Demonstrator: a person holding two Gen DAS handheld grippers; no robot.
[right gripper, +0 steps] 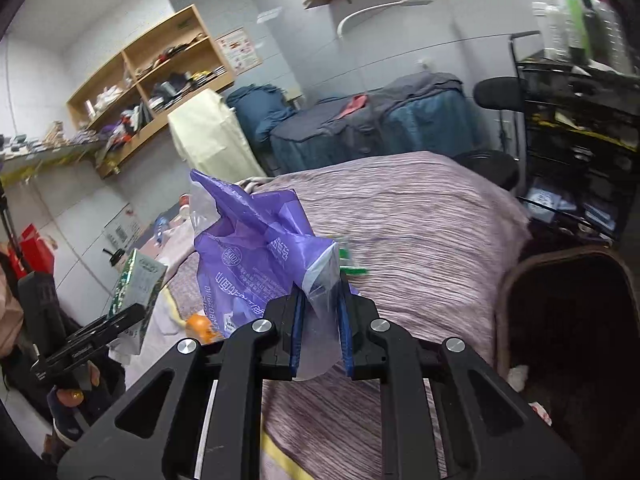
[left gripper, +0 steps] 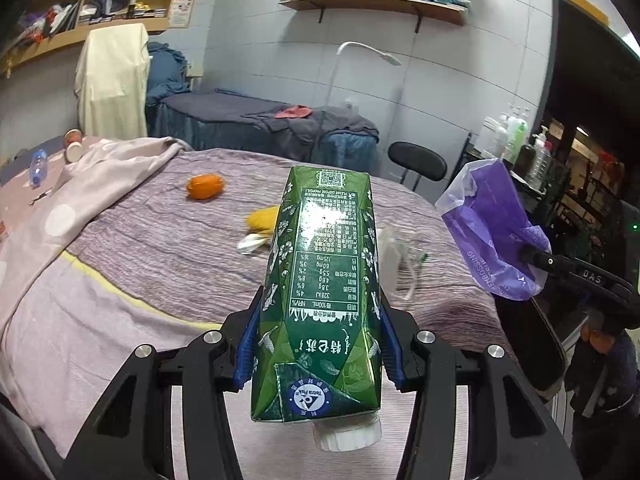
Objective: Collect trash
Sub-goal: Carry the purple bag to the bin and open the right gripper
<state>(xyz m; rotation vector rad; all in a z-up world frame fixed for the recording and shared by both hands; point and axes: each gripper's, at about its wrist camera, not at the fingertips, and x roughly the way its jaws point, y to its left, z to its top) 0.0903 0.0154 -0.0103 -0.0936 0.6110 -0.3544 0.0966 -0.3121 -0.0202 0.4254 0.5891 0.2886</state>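
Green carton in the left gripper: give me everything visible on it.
The green carton is a tall printed-paperboard drink pack with white floral art, a nutrition table and a QR code. Its white screw cap is on and faces the camera, base pointing away. The left gripper clamps its sides with blue fingers, holding it above the bed.

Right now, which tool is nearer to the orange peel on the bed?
Left, as far as I can judge. The left tool, clamped on the green carton, hangs over the bed with the orange peel ahead-left. The right tool, gripping the purple bag, sits off the bed's far side.
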